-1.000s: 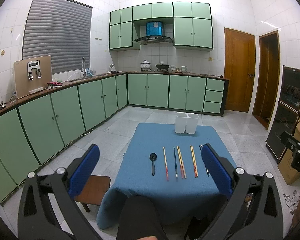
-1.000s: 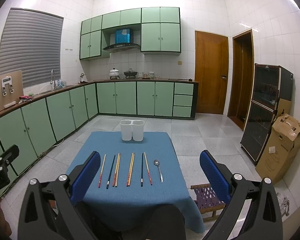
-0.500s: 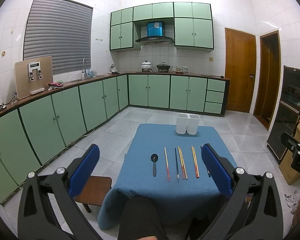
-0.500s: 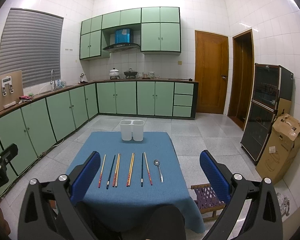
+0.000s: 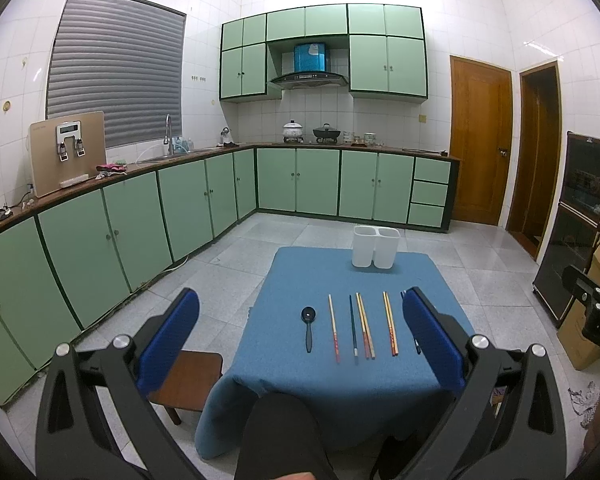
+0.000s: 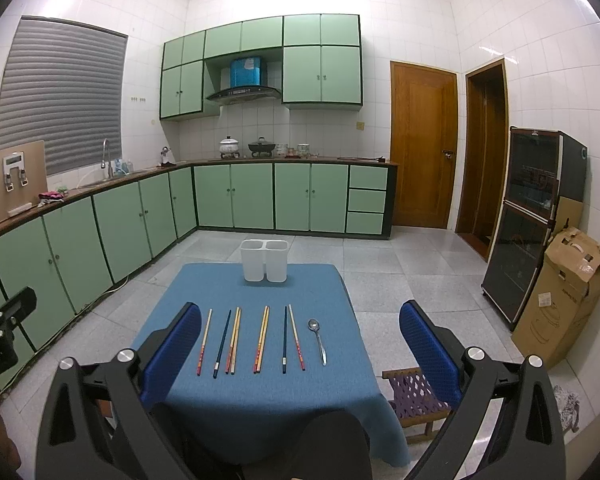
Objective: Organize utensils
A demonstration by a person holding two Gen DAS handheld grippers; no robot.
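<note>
A small table under a blue cloth (image 5: pixel 284 272) (image 6: pixel 204 280) carries a row of several chopsticks (image 5: pixel 362 330) (image 6: pixel 262 338) laid side by side. A black spoon (image 5: pixel 308 326) lies at the row's left end, a metal spoon (image 6: pixel 318 340) at its right end. A white two-compartment holder (image 5: pixel 375 246) (image 6: pixel 264 260) stands at the table's far edge. My left gripper (image 5: pixel 300 334) and right gripper (image 6: pixel 300 340) both hang open, well short of the table, with nothing between their blue pads.
A brown wooden stool (image 5: pixel 184 380) sits at the table's left, a woven stool (image 6: pixel 418 398) at its right. Green cabinets (image 5: pixel 140 220) line the left and back walls. A dark appliance cabinet (image 6: pixel 528 224) and a cardboard box (image 6: pixel 560 296) stand to the right.
The left wrist view has drifted slightly, so the table sits a touch further right in it. Both grippers stay open and nothing on the table has moved.
</note>
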